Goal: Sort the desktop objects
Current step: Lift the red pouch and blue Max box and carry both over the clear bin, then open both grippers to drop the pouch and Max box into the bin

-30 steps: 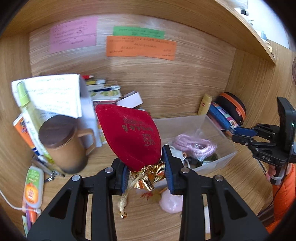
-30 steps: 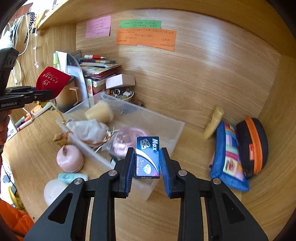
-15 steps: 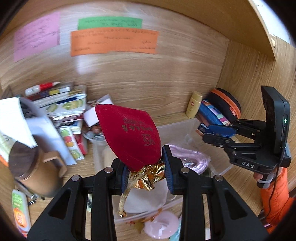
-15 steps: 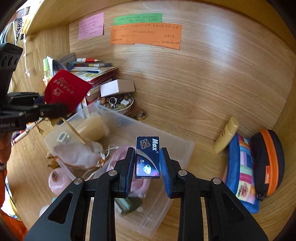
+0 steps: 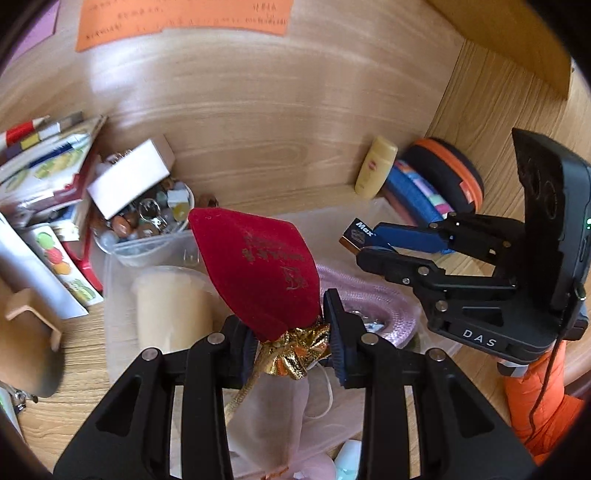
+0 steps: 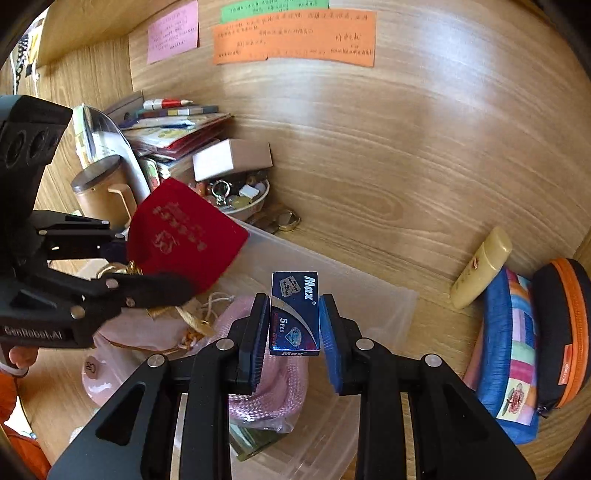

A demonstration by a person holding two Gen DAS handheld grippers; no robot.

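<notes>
Both loads hang over the clear bin (image 6: 388, 306), where the two claws could collide. The left claw (image 5: 291, 341) pinches the red pouch (image 5: 258, 273) only at its gold neck, so it may slip. The right claw (image 6: 293, 325) clamps the blue box (image 6: 295, 314), which could tip out beside the bin.

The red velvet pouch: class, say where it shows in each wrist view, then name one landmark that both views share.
Left wrist view: the red velvet pouch stands at centre, its gold neck pinched in the left gripper.
Right wrist view: the pouch is left of centre, held out from the left edge.
Shared landmark: the orange note on the wooden back wall.
</notes>
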